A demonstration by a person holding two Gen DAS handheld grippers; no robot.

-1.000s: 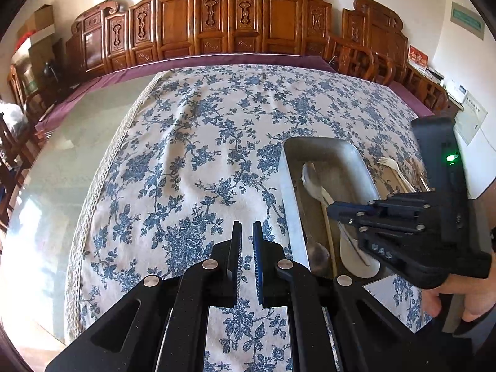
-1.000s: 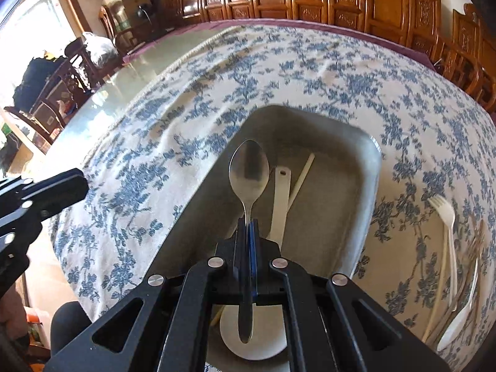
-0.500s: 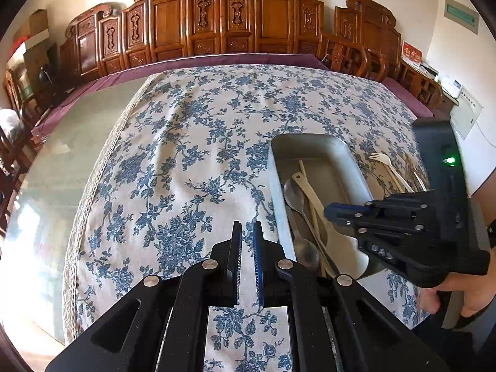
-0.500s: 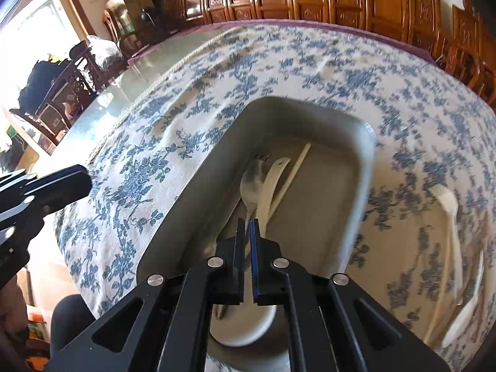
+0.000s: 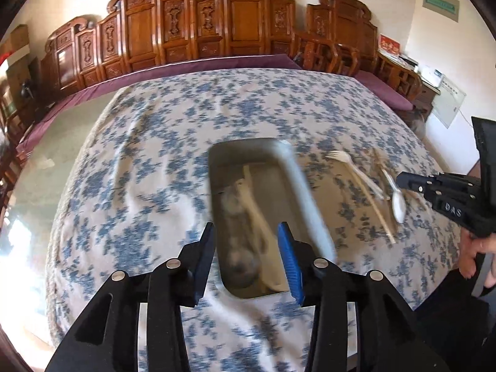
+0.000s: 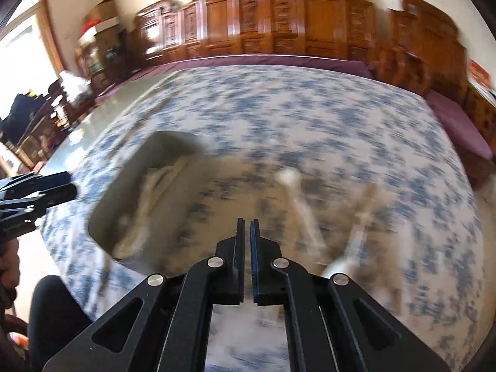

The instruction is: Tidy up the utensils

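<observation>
- Since half a second ago the right gripper point(image 6: 247, 221) has swung off the metal tray point(image 5: 291, 167) toward the loose utensils on the floral tablecloth point(image 5: 139, 161). The left gripper point(image 5: 246, 232) has spread its fingers and moved over the tray's near end.
- That tray, seen from the left wrist, lies ahead of and between the spread left fingers, holding a metal spoon point(image 5: 238, 257) and pale utensils, blurred.
- From the right wrist, the tray sits left of the fingertips; the pale utensils lie ahead and to their right, too smeared to separate.
- Right fingers stand nearly pressed together with only a slit between, and nothing is pinched.
- In the left view, the white plastic fork point(image 5: 350, 167), white plastic spoon point(image 5: 398, 204) and chopstick point(image 5: 379, 214) lie near the right fingertips.
- Next pick, I judge: slow down, open the fingers, straddle one handle crosswise.
- Thin handles lie flat on cloth, so press low before closing, or the fabric gets pinched.
</observation>
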